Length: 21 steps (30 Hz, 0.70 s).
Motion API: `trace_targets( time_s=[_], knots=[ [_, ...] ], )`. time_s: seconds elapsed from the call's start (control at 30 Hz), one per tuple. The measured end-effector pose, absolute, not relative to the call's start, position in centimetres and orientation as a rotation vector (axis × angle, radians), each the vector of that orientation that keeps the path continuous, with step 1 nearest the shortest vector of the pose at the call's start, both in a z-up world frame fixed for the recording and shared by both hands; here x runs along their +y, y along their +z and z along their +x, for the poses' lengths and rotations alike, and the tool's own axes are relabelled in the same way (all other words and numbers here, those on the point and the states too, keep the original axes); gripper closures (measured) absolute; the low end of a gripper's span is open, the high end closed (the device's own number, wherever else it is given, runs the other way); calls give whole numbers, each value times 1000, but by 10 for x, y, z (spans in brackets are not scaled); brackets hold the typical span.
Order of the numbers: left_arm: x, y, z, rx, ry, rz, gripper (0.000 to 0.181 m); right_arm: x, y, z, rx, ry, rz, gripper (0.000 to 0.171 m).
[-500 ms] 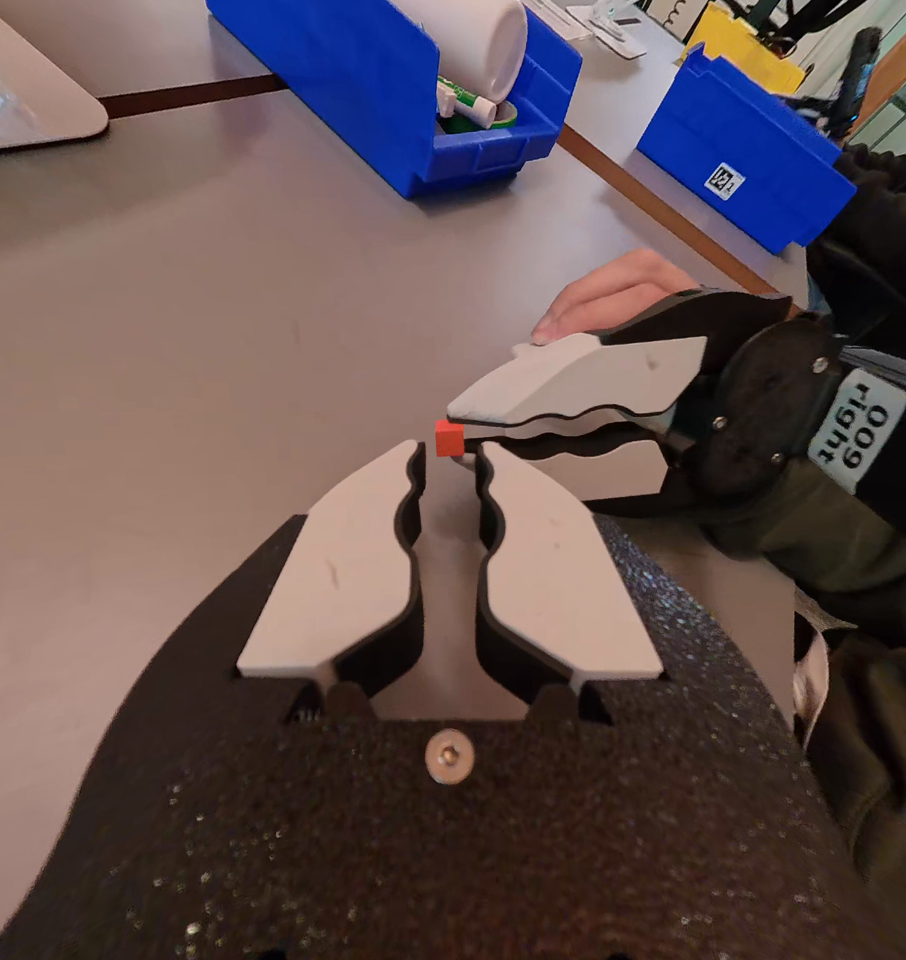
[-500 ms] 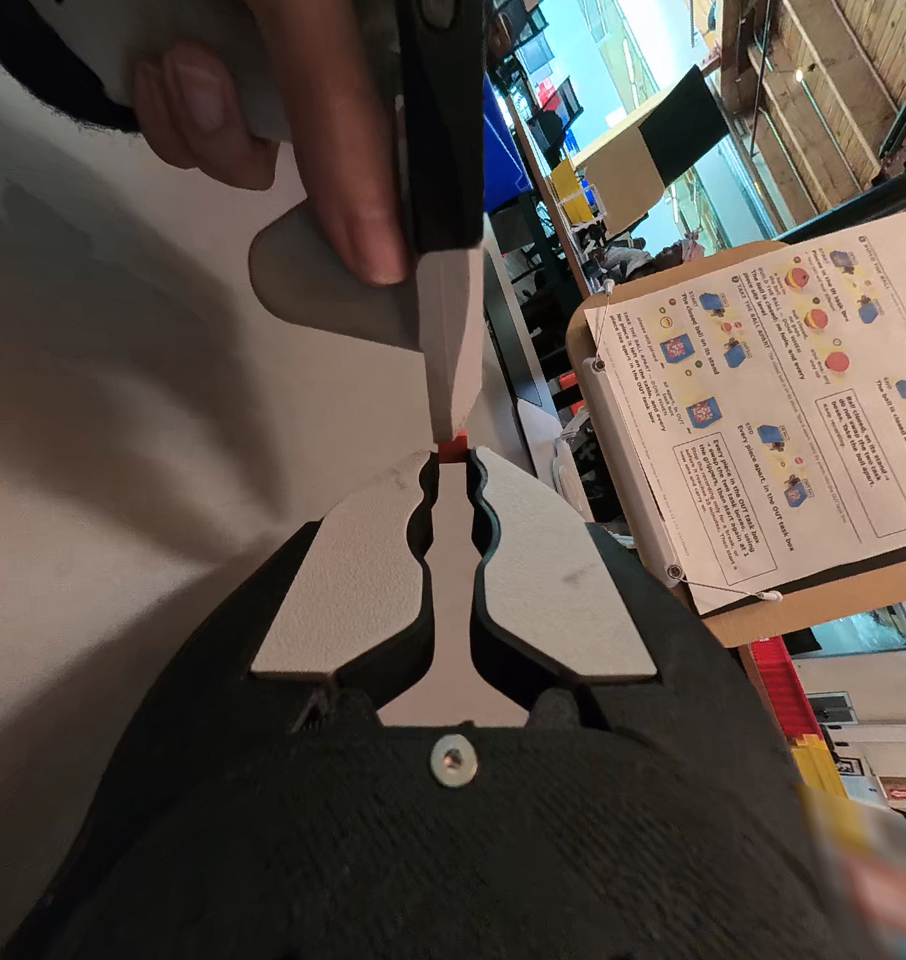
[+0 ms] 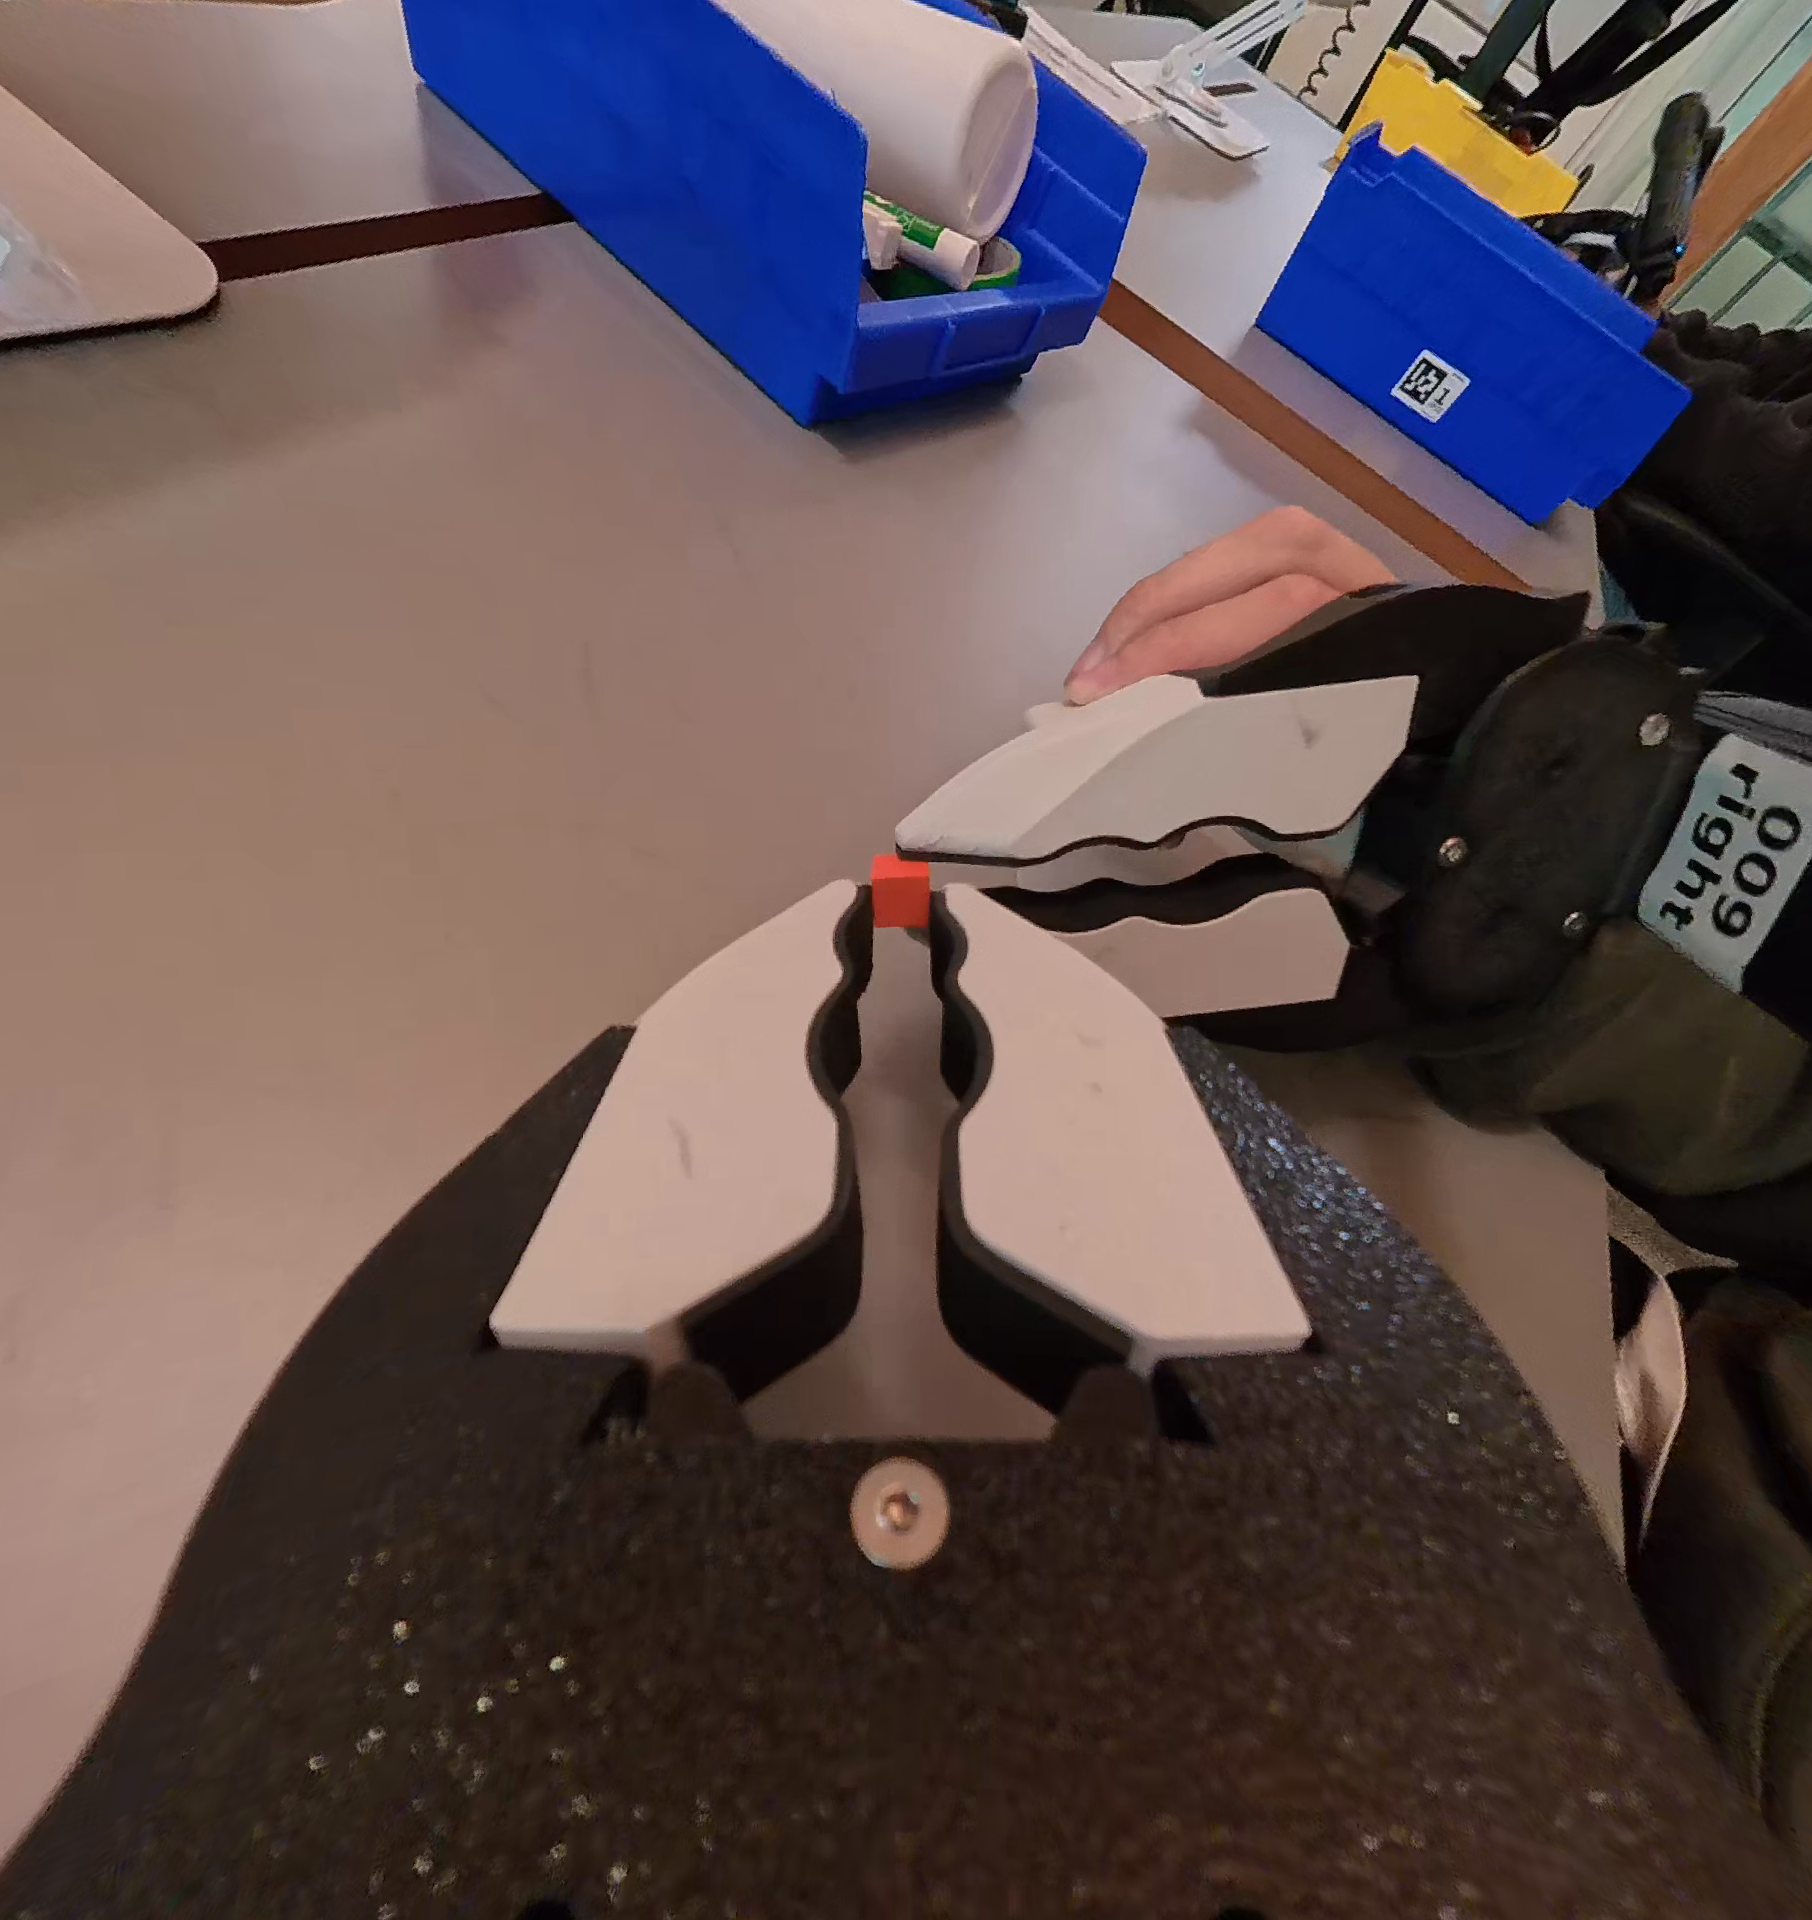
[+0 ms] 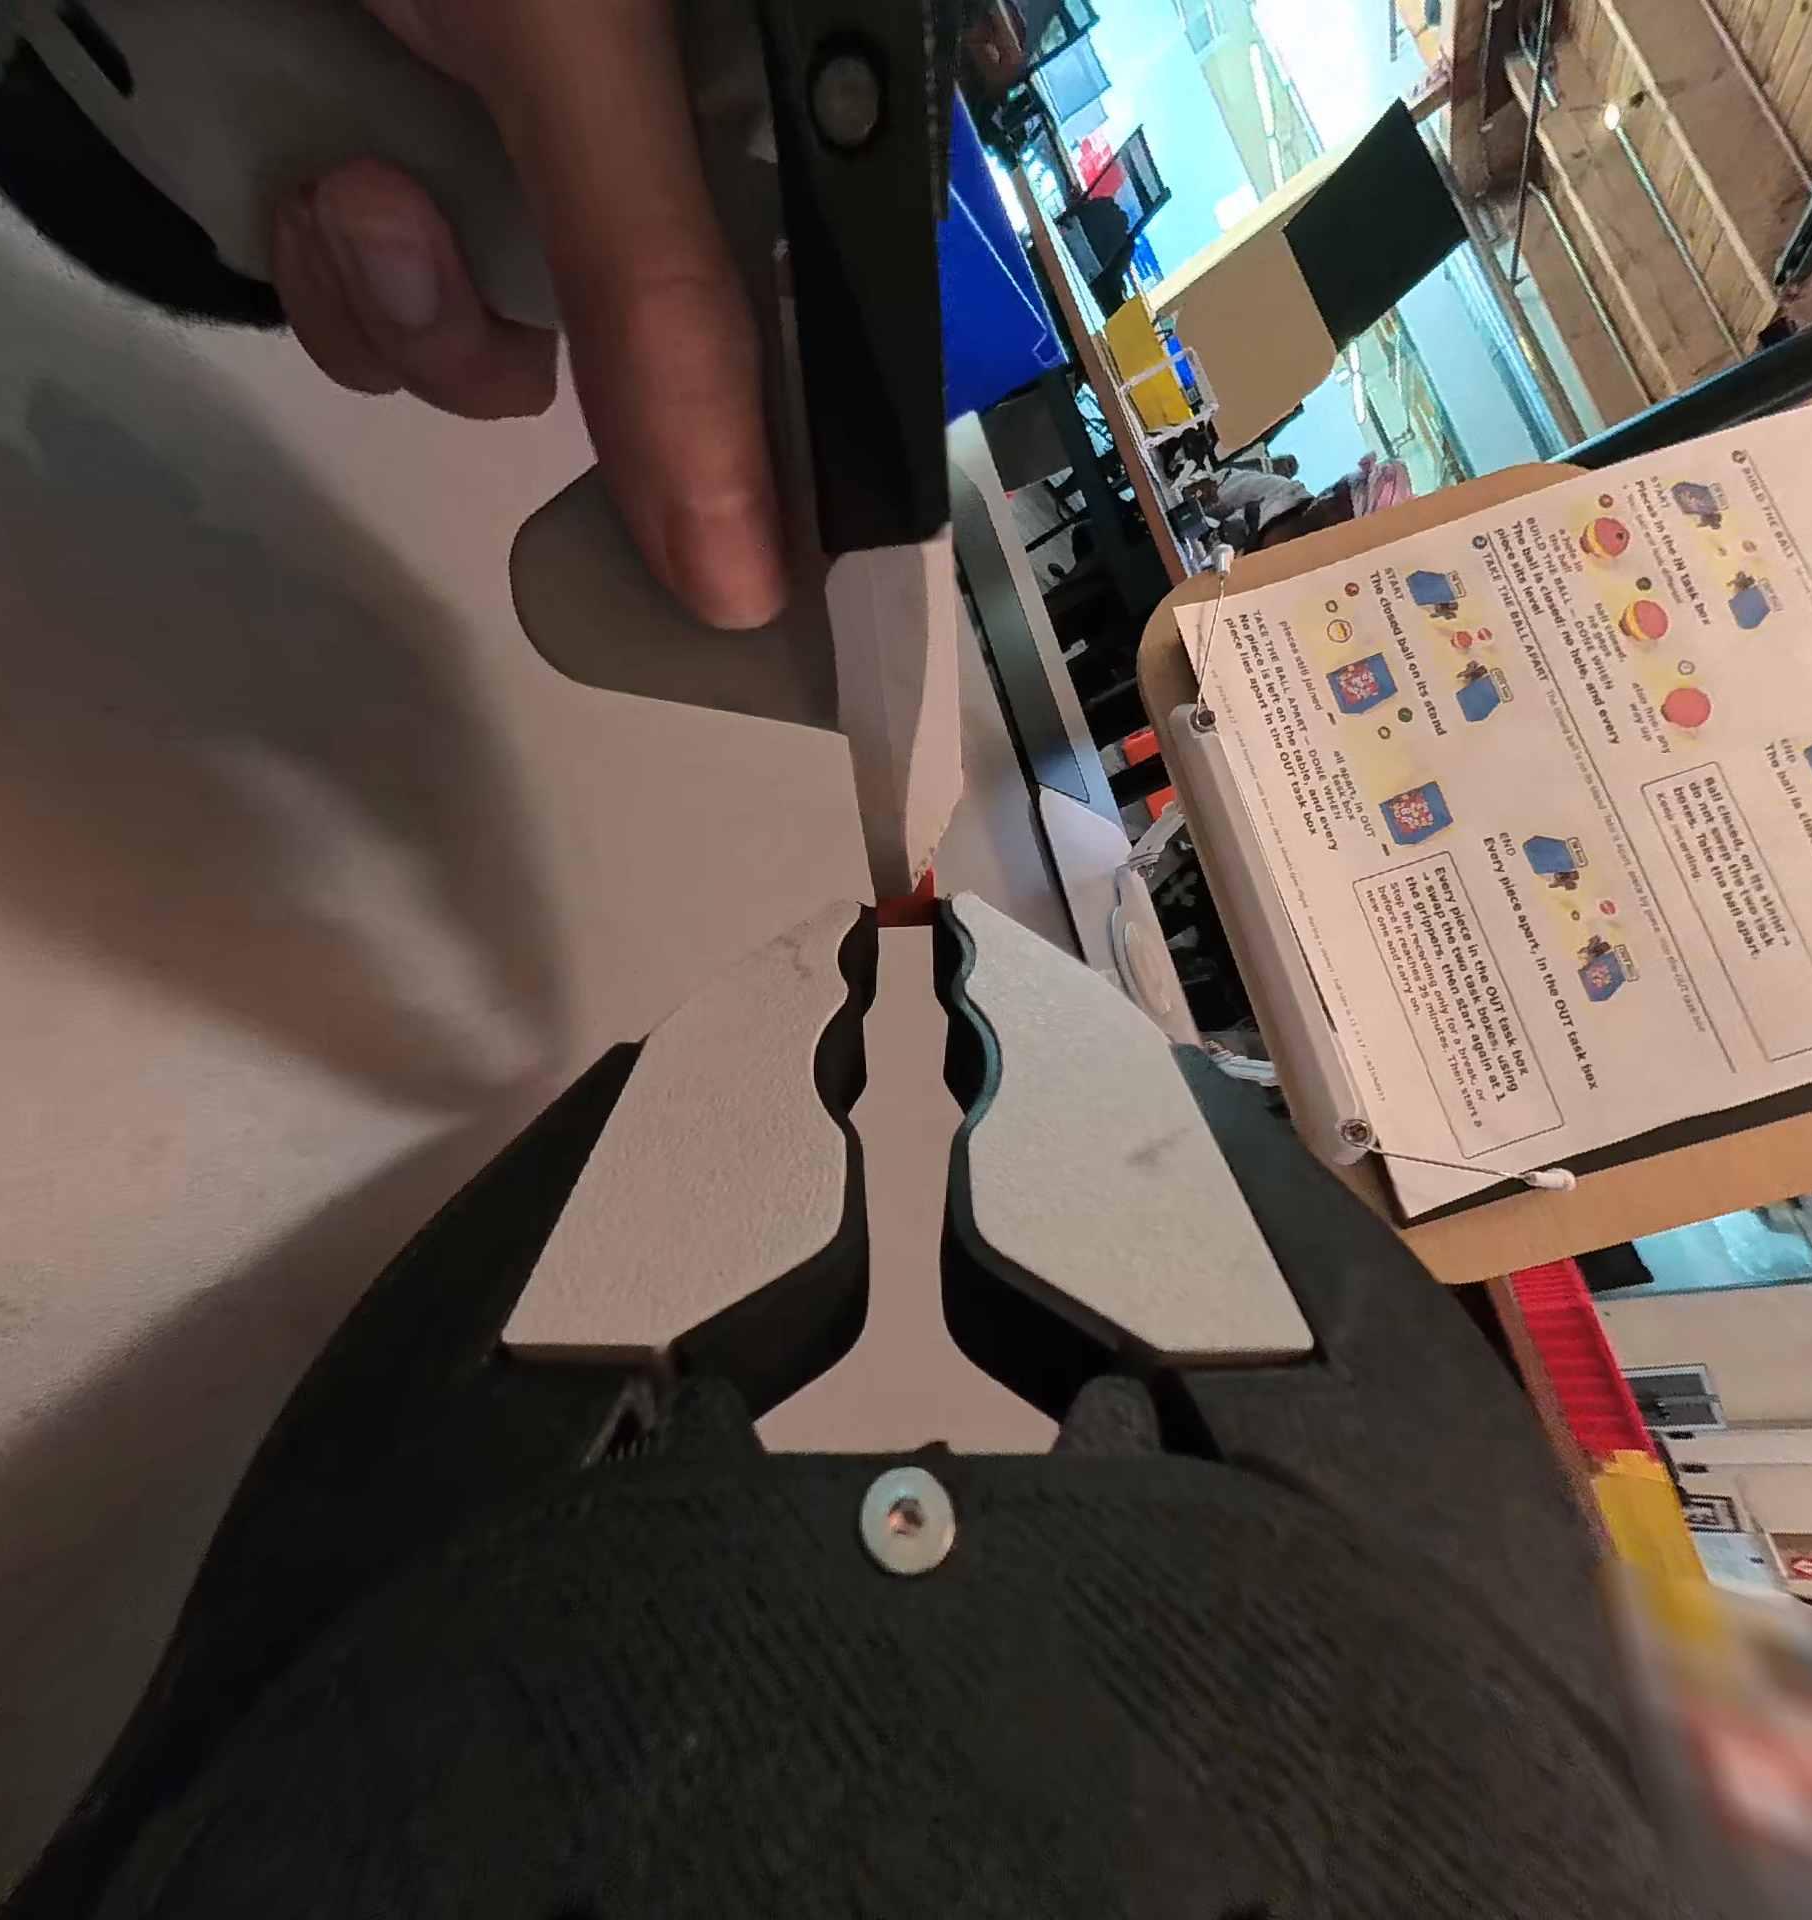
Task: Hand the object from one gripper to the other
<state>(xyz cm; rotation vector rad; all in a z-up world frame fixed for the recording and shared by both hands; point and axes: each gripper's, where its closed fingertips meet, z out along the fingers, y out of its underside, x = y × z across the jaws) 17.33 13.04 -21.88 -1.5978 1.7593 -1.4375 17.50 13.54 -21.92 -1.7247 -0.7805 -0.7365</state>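
1. At the centre of the left wrist view, a small red cube (image 3: 900, 900) sits between the tips of the left tool (image 3: 900, 906), whose fingers stand narrow and touch its two sides.
2. The right tool (image 3: 969, 871) comes in from the right of that frame, turned on its side; its narrow tips also meet the cube, so both tools seem to pinch it at once.
3. In the right wrist view the cube (image 4: 904, 908) shows as a red sliver at the tips of the right tool (image 4: 904, 914), with a finger of the left tool (image 4: 897, 727) coming down from above onto it.
4. The cube looks stiff and very light, probably smooth; it offers only flat faces, so each tool should take an opposite free pair.
5. Below lies a plain grey surface (image 3: 382, 665). Two blue bins (image 3: 777, 197) stand at the upper part of the frame, one holding a white roll (image 3: 923, 114).
6. The room behind looks like a workshop.
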Motion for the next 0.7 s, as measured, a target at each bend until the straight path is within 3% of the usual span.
trace_targets(
  time_s=[0.03,0.17,0.3,0.43,0.5,0.57,0.7],
  knots=[
    [131,-219,174,1760,-1442,-1579,172,135,-219,175,-762,-712,-1729,161],
    [133,-211,174,1753,-1488,-1457,172,134,-212,172,-614,-489,-1717,158],
    [142,-192,168,1709,-1558,-1217,172,127,-196,158,-355,144,-1684,125],
    [132,-164,149,1670,-1669,-855,172,116,-164,151,39,1040,-1467,91],
    [125,-159,142,1682,-1652,-725,172,112,-155,154,199,1398,-1297,100],
    [118,-161,140,1719,-1612,-648,172,111,-158,149,256,1600,-1216,119],
    [109,-170,139,1781,-1533,-578,172,112,-170,117,214,1748,-1294,117]
  ],
)
